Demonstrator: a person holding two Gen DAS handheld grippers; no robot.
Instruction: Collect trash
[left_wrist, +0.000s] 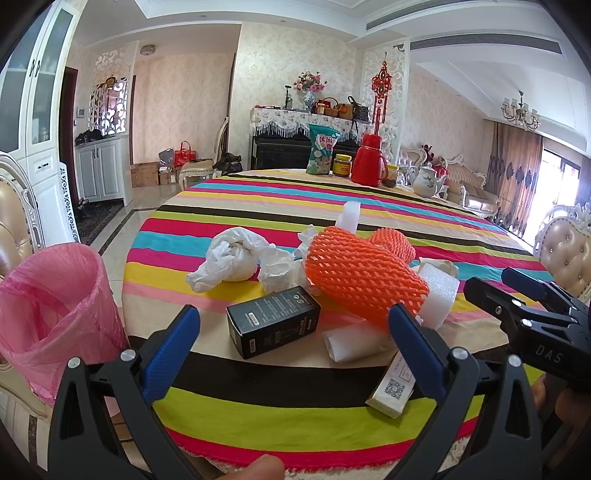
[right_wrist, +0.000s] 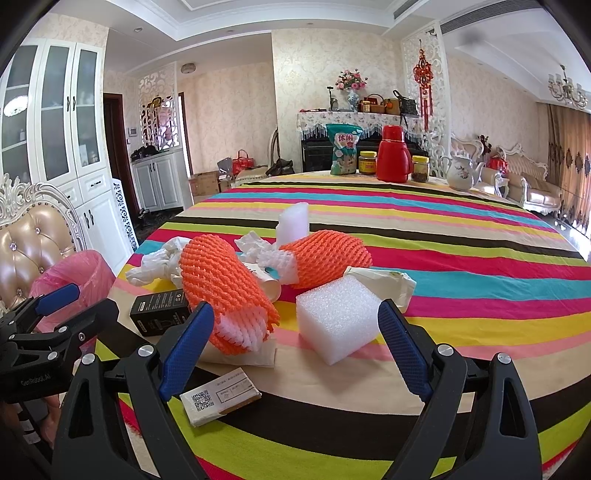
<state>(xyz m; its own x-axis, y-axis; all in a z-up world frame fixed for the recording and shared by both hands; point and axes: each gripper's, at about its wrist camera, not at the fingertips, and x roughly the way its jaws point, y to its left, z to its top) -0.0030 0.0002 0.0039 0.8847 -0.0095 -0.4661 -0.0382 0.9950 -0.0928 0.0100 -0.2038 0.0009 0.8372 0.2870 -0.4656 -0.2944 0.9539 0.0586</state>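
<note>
Both grippers hovering wide open, gripping nothing: left gripper (left_wrist: 295, 321), right gripper (right_wrist: 295, 317). Trash sitting around the black box (left_wrist: 273, 321): orange foam net (left_wrist: 362, 284) just right, crumpled white bag (left_wrist: 229, 258) behind, pink-lined bin (left_wrist: 55, 314) well left, off-table.

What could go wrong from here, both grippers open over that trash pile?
1. The orange foam net overlaps the black box and paper beneath; grabbing it may drag neighbours off the table edge.
2. The white foam block looks soft and wide for the right gripper; it might squash or slip.
3. The pink-lined bin sits below the table's left side; light pieces could miss it.
</note>
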